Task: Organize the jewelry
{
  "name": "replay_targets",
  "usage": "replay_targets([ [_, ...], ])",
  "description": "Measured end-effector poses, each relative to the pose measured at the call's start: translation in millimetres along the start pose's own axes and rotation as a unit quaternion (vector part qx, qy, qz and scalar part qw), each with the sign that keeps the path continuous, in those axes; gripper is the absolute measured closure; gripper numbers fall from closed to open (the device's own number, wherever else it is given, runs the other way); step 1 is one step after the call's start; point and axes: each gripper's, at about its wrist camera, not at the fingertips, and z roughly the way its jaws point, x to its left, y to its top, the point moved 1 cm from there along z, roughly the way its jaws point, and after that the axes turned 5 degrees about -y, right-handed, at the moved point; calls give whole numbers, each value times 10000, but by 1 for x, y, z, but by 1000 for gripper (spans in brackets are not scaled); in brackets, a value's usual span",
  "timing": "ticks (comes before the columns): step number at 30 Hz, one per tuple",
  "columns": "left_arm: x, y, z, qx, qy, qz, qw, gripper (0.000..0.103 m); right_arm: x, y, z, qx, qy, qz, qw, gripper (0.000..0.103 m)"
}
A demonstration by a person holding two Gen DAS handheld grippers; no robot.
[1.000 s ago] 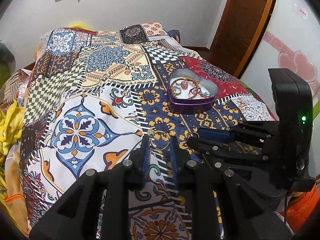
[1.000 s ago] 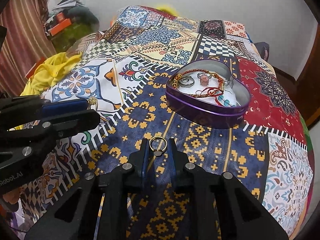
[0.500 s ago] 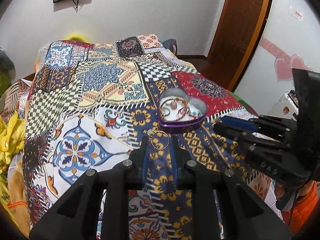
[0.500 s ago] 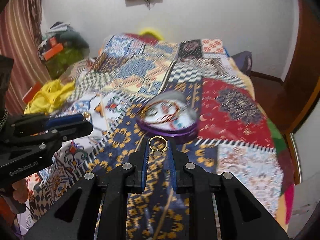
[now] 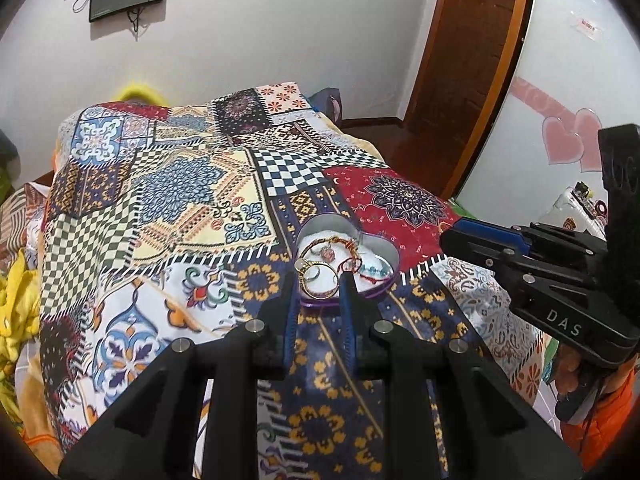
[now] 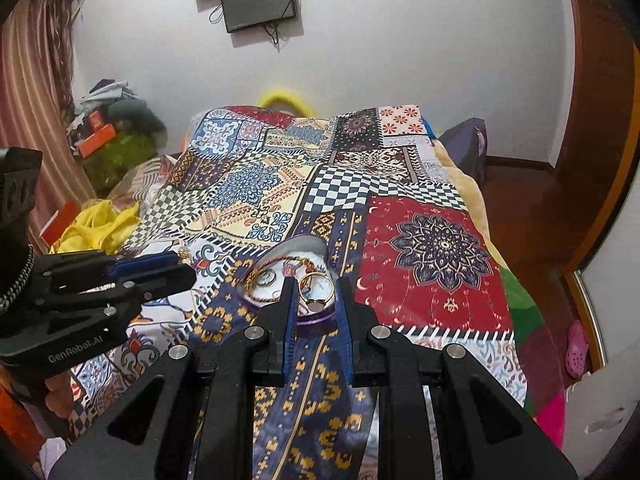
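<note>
1. A bed covered by a patchwork quilt (image 5: 168,200) fills most of both views, its squares checked, floral, red and navy with yellow motifs.
2. A brown wooden door (image 5: 472,40) stands at the right, past the far corner of the bed, and two dark screens (image 6: 256,0) hang on the white wall behind.
3. Yellow cloth (image 6: 96,224) lies bunched at the bed's left edge, with a pile of clothes and boxes beyond it.
4. The right gripper (image 6: 316,292) is held above the quilt, pointing down toward the tin; seen from the left wrist camera it comes in from the right edge, gripped by a hand in an orange sleeve (image 5: 608,412).
5. The left gripper (image 5: 320,280) is held above the quilt in the same way, beside the right one and apart from it.
6. A purple heart-shaped tin (image 5: 384,248) sits open on the navy patch near the middle of the bed, with bracelets, a red cord and rings lying on its white lining.
7. The left fingers are nearly closed and pinch a thin gold hoop (image 5: 318,280), which sits in line with the tin's near edge.
8. The right fingers are also nearly closed and pinch a gold ring (image 6: 317,290) with a flat face, raised in front of the tin.
</note>
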Motion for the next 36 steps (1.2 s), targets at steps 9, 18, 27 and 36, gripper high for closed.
replay_targets([
  [9,4,9,32,139,-28,-34,9999,84,-2,8,21,78,94,8,9999,86],
  [18,6,13,57,339,-145,-29,9993,84,-6,8,42,361,298,-12,9989,86],
  [27,6,11,73,467,-195,-48,9987,84,-6,5,51,585,425,-132,9973,86],
  [36,2,10,73,506,-177,56,9985,84,-6,7,53,676,375,-186,9968,85],
])
